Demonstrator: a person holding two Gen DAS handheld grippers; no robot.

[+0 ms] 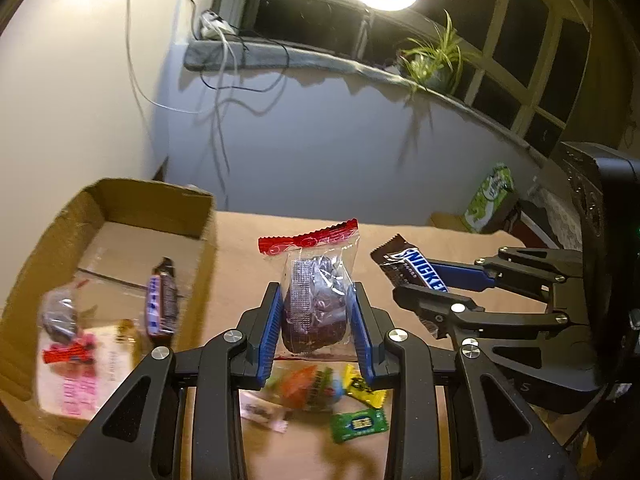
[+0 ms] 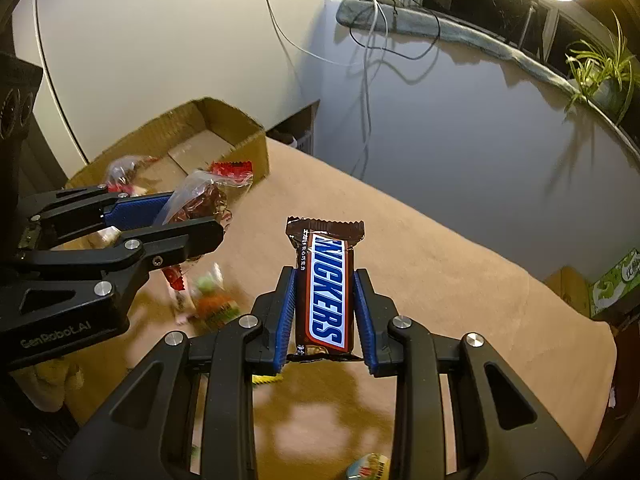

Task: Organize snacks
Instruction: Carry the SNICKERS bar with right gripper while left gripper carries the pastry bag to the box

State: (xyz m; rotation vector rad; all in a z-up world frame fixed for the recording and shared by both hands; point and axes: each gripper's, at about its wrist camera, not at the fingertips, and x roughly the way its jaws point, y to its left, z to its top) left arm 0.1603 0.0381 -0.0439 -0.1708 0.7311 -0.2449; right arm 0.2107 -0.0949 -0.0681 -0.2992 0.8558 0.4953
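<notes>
My left gripper (image 1: 314, 316) is shut on a clear snack bag with a red top (image 1: 316, 296), a dark cake inside, held above the table. The right gripper (image 2: 325, 312) is shut on a Snickers bar (image 2: 326, 292), which stands upright between the blue pads. In the left wrist view the right gripper (image 1: 430, 286) and its Snickers bar (image 1: 416, 266) are to the right. From the right wrist view, the left gripper (image 2: 184, 216) with its bag (image 2: 204, 200) appears at the left. An open cardboard box (image 1: 132, 200) at the left holds several snacks.
Loose candies (image 1: 320, 396) lie on the tan table (image 1: 400, 236) below the left gripper, including a green packet (image 1: 358, 424) and a yellow one (image 1: 364, 390). A green carton (image 1: 490, 196) stands at the back right. Behind are a wall, a window sill with cables, a plant and a ring light.
</notes>
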